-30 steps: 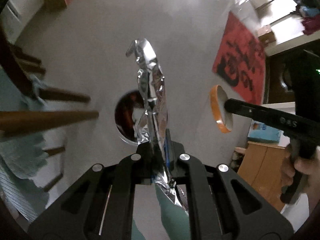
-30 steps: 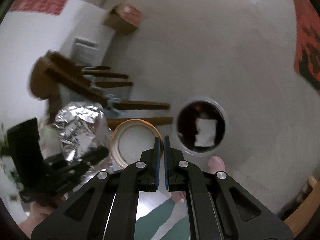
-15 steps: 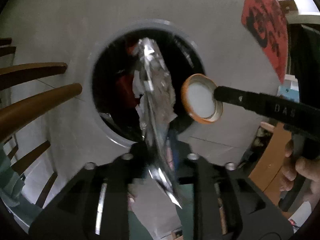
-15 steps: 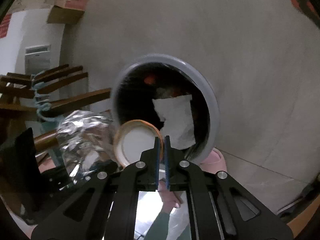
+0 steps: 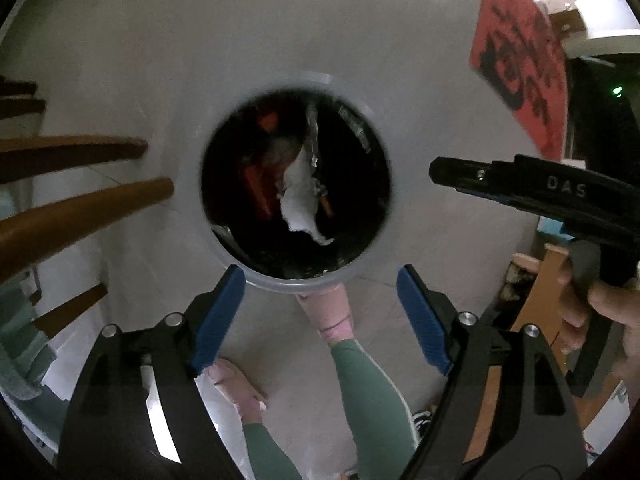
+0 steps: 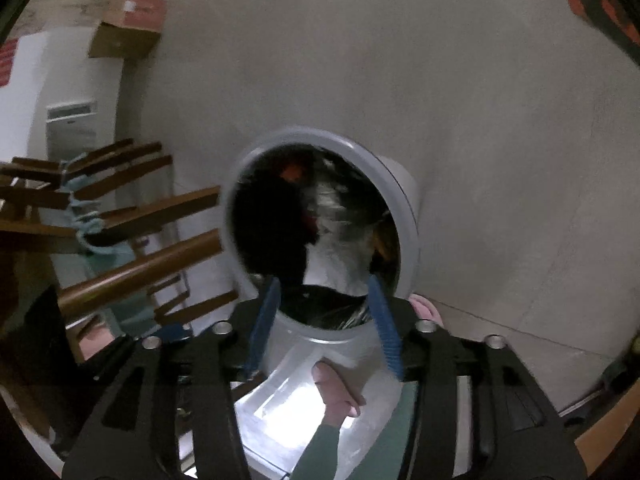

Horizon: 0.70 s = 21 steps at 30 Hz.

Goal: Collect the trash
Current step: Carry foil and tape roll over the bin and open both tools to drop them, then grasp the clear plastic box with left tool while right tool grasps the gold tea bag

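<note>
Directly below both grippers gapes the trash bin (image 5: 296, 280), left gripper (image 5: 320, 308) and right gripper (image 6: 324, 320) opening, nothing between their jaws.

The letters "DAS" are showing in pale print on the black side of the right gripper (image 5: 460, 178) in the left wrist view. A red banner (image 5: 520, 68) is lying on the floor at the upper right, bearing large black brush characters that are blurring too much to read. A cardboard box (image 6: 128, 26) in the right wrist view is carrying a red and white label, too small to make out.
</note>
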Each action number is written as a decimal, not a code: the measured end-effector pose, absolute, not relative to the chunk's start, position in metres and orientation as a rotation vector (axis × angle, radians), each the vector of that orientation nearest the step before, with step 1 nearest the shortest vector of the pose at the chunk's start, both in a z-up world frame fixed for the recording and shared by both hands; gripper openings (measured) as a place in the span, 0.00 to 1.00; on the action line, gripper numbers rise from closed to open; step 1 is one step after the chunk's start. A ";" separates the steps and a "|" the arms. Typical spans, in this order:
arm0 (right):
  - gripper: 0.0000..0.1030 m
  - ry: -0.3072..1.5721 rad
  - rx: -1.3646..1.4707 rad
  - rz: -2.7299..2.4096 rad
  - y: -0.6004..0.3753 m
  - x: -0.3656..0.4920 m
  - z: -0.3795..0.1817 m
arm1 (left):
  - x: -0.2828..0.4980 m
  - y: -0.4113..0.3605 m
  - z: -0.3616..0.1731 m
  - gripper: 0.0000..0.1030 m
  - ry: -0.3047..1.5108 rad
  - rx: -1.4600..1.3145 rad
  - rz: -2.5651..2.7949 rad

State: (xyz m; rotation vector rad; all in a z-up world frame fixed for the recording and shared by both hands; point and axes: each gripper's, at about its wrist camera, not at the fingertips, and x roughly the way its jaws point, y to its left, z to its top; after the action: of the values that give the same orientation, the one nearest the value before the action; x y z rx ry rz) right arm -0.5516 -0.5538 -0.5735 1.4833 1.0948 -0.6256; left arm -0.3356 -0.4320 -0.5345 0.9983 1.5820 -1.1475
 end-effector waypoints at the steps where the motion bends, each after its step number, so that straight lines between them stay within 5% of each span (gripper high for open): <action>1: 0.53 1.088 1.466 -0.615 -0.557 -0.552 -0.557 | -0.335 -0.433 -0.517 0.77 1.566 0.979 -1.153; 7: 0.53 1.059 1.358 -0.528 -0.568 -0.549 -0.462 | -0.331 -0.440 -0.417 0.86 1.396 0.925 -1.116; 21: 0.84 0.885 1.097 -0.342 -0.556 -0.513 -0.206 | -0.289 -0.400 -0.165 0.93 1.108 0.654 -1.060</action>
State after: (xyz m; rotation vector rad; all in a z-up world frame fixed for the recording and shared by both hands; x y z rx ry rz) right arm -0.5129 -0.5565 -0.2063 1.0973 0.8846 -0.3425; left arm -0.2890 -0.3998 -0.1654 0.6540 1.1078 -1.0602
